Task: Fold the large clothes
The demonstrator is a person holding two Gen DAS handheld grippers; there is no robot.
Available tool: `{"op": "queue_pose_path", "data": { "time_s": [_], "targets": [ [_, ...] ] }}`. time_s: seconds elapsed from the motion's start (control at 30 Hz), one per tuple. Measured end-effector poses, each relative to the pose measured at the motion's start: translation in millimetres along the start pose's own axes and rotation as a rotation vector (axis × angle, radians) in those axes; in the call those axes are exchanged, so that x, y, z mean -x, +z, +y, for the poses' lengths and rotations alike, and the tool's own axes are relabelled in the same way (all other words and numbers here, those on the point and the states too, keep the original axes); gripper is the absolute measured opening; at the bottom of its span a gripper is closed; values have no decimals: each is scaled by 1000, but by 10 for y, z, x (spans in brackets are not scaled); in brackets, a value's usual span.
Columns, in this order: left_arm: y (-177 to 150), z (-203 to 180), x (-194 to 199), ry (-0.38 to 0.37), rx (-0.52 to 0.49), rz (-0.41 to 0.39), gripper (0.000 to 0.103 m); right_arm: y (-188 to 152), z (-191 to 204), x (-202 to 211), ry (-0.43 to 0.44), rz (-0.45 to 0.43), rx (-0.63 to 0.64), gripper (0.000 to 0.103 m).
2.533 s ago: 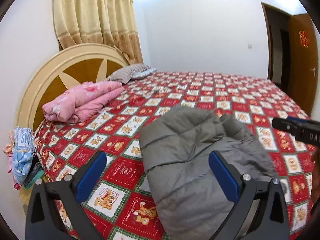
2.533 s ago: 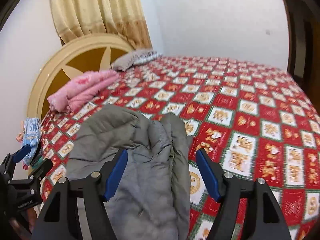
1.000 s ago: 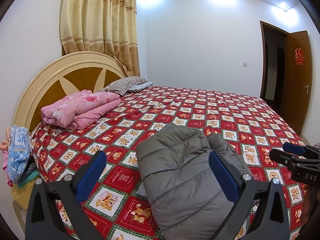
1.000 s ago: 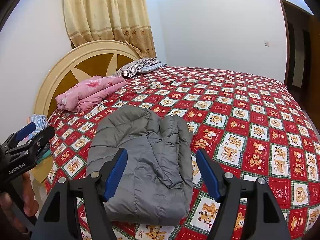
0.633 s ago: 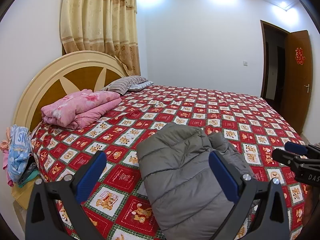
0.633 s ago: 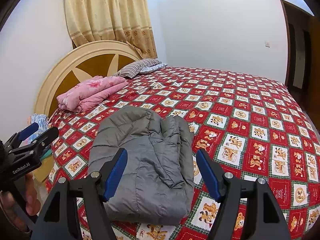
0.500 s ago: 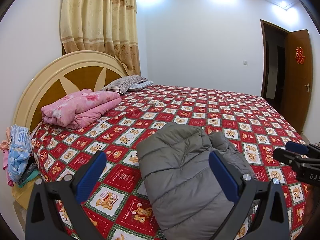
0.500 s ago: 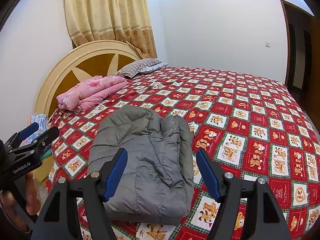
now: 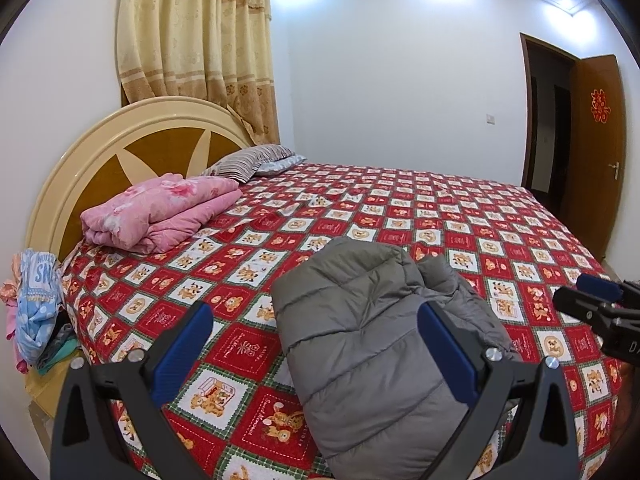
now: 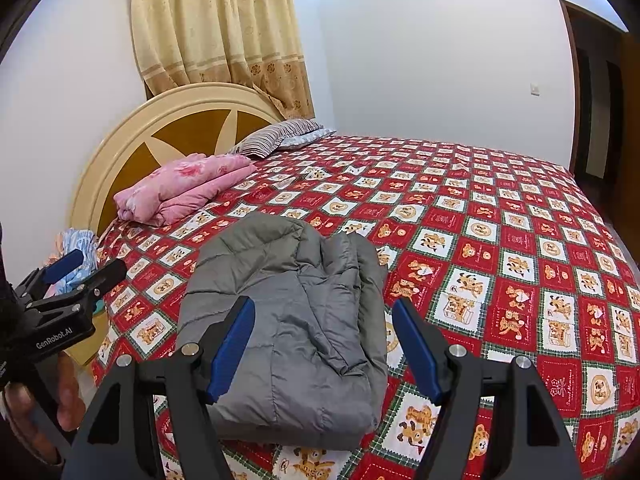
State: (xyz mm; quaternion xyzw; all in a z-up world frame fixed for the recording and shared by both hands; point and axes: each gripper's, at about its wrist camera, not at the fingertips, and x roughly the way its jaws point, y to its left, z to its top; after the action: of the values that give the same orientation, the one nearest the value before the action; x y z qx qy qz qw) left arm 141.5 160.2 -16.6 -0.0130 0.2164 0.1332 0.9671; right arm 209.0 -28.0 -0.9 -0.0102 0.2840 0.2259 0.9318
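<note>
On the red patterned bedspread [image 9: 460, 216], the grey puffer jacket [image 10: 288, 328] lies folded near the bed's front edge. I've pulled my left gripper [image 9: 316, 344] and right gripper [image 10: 324, 344] back above it, jaws apart and empty, so this fold looks finished.

Both wrist views face headboard [image 9: 132, 128]; share jacket [image 10: 288, 320].

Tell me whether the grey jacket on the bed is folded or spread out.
Folded. The grey jacket lies as a compact, layered bundle on the bed, edges doubled over, no sleeves spread out.
</note>
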Motion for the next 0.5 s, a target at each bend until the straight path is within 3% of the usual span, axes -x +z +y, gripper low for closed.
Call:
{"op": "queue_pose_path", "data": {
  "time_s": [0.5],
  "targets": [
    [58,-46,-3,6,-23,3,103,31,27,36,16,-9,19,71]
  ]
}}
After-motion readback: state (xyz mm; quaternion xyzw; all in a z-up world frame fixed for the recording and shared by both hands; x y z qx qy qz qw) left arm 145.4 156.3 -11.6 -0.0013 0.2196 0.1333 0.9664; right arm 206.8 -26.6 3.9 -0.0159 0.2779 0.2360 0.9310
